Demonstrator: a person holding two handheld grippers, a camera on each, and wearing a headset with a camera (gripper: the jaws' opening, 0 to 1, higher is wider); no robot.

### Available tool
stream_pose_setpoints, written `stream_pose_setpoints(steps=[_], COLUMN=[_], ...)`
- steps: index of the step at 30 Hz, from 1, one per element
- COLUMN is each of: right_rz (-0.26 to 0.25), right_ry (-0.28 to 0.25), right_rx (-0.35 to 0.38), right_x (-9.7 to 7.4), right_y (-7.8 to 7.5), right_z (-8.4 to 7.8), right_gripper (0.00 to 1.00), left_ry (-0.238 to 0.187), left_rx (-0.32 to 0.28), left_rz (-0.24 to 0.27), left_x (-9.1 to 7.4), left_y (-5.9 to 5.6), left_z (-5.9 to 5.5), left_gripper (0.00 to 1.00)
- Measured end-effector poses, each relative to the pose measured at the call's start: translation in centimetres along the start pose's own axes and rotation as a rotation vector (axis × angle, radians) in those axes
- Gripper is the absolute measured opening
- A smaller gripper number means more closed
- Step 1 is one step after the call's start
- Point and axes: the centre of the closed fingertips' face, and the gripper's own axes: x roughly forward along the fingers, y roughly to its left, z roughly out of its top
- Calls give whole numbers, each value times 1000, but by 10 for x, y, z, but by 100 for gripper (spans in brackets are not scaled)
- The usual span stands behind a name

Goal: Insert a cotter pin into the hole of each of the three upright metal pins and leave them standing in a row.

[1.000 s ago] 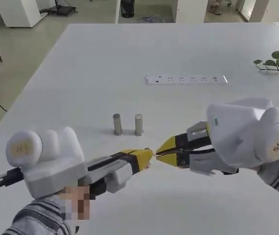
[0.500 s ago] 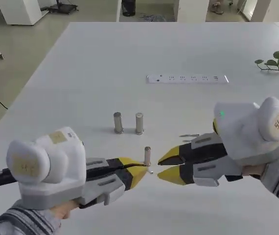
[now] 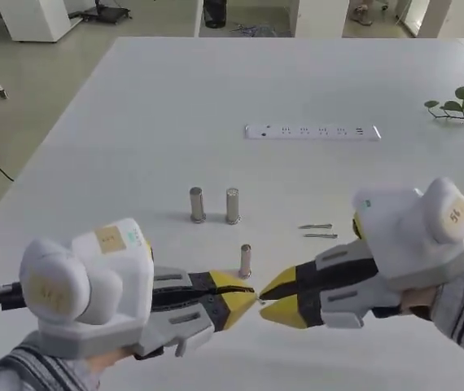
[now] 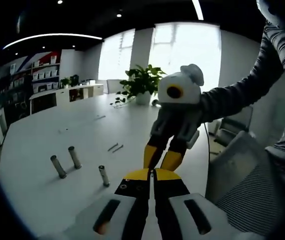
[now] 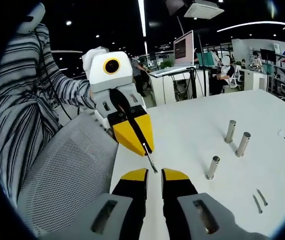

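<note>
cotter pin (image 5: 150,161) barely visible, clamped in left gripper (image 3: 249,292); right gripper (image 3: 264,295) slightly open at its tip; metal pin (image 3: 245,261) just beyond

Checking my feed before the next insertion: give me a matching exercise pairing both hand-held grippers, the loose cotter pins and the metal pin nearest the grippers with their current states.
Things:
1. left hand-held gripper
2. right hand-held gripper
3. loose cotter pins
4. nearest metal pin

States:
A. lying flat on the table
B. open, gripping nothing
C. standing upright
D. shut on a cotter pin

Pairs: 1-D, 2-B, 3-A, 4-C.
</note>
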Motion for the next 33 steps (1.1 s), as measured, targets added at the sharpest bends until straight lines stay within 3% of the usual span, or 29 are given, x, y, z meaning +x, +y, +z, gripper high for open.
stream_pose_setpoints(steps=[11,23,30,33], right_rz=[12,-3,-26,-35], right_ry=[2,55,114,112], right_rx=[-10,-134,-233,-228], right_x=[3,1,0,-1], right_y=[4,5,2,-1], right_z=[-1,-2,-2,0], right_gripper=[0,0,0,0], left_ry=[7,6,0,21], left_rx=[-18,-25,1,5], left_rz=[-3,8,53,82], left_x=[0,0,0,2], left_y=[-5,-4,3,9], left_z=[-5,-9,-9,-15], left_gripper=[0,0,2,3])
